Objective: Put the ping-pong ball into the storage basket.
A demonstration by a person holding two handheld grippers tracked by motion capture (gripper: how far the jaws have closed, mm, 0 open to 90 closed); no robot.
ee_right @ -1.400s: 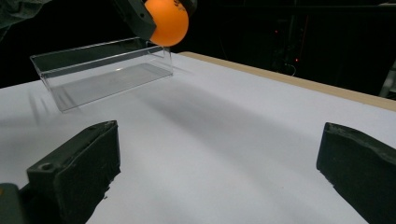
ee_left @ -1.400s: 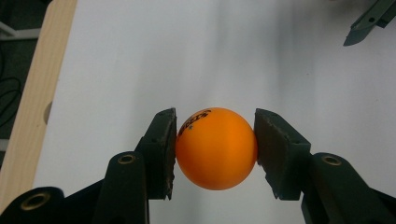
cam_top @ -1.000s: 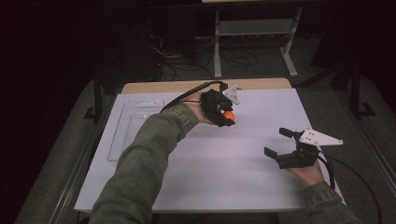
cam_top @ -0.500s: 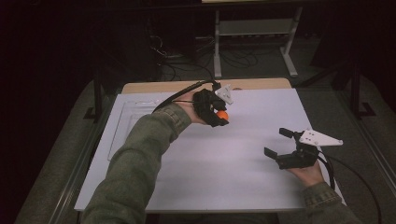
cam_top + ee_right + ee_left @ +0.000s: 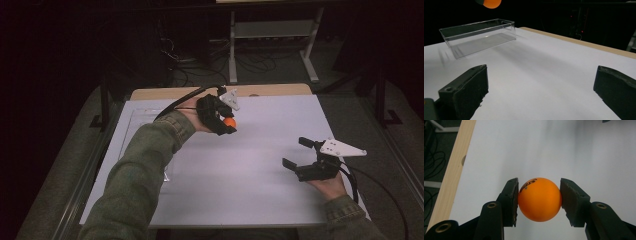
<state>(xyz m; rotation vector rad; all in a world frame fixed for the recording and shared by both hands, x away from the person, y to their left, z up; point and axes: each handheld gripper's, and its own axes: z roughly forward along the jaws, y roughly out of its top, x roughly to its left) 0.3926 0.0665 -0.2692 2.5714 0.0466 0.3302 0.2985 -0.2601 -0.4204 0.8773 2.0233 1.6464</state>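
Left gripper (image 5: 539, 200): pads pinch orange ping-pong ball (image 5: 539, 199) between them, frame centre.
Right gripper (image 5: 541, 92): jaws spread, nothing between.

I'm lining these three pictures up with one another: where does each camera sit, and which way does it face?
High view: above the person's side, looking forward and down on the table; both sleeves, left gripper, right gripper.
Left gripper view: along its jaws, clamped on the orange ball.
Right gripper view: low, across the table to the clear box; jaws wide apart.
Shared: all three show the ball.
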